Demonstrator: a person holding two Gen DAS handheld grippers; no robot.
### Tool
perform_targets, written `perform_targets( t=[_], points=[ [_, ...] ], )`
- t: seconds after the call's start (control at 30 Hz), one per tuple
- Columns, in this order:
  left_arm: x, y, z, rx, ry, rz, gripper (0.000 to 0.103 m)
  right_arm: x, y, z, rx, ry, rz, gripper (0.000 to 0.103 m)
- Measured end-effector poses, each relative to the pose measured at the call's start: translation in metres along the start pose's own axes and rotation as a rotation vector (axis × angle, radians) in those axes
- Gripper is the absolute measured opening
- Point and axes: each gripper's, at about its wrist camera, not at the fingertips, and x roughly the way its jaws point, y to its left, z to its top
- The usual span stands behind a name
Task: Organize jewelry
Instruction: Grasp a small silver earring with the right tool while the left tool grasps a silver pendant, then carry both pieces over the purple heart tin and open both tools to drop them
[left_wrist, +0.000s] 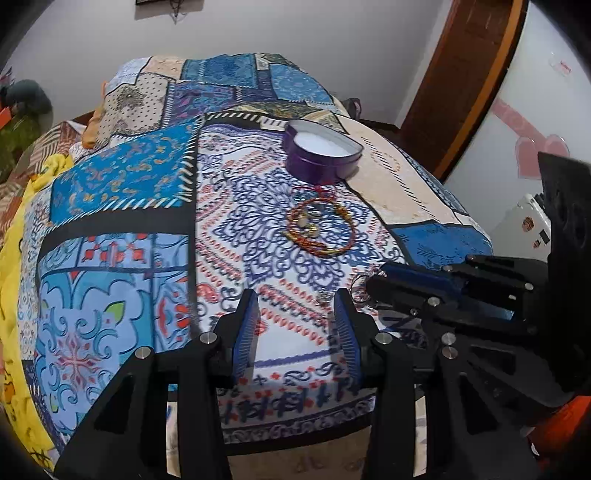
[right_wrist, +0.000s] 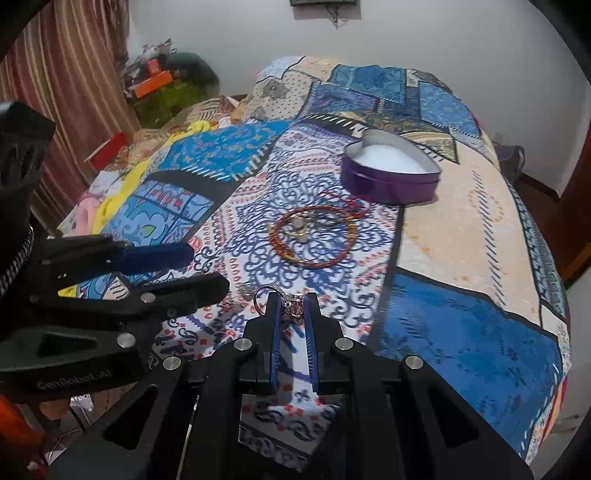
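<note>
Right gripper (right_wrist: 293, 308) low over bedspread (right_wrist: 461, 229), pinched on ring (right_wrist: 293, 305); left gripper (left_wrist: 295, 314) alongside (fingers spread, empty).

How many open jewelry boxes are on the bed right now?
1. The purple heart-shaped box sits open on the bedspread, just beyond the red-gold bangles. None else visible.

Bangles (left_wrist: 319, 227) on bedspread (left_wrist: 122, 192) — tin (left_wrist: 321, 155) behind.

Left claw (left_wrist: 295, 304) low and level, jaws spread wide with nothing between, right claw (right_wrist: 292, 303) just beside it, jaws drawn narrow, pinching a small piece at the fingertips
</note>
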Motion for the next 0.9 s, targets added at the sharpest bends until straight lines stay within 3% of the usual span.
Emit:
perform_targets(
  t=[0.17, 0.3, 0.4, 0.9],
  points=[
    [0.008, -0.011, 0.003, 0.028, 0.009, -0.004, 0.026, -0.009, -0.010, 0.000, 0.032, -0.022, -0.021, 0.011],
    [0.015, -0.015, 0.002, 0.042, 0.021, -0.004, 0.021, -0.012, -0.018, 0.001, 0.056, -0.038, -0.028, 0.011],
    [0.019, -0.016, 0.001, 0.051, 0.022, 0.013, 0.009, -0.015, -0.023, 0.000, 0.066, -0.047, -0.028, 0.011],
    [-0.006, -0.016, 0.020, 0.049, -0.076, 0.016, 0.009, -0.033, -0.033, 0.014, 0.083, -0.120, -0.051, 0.011]
  ],
)
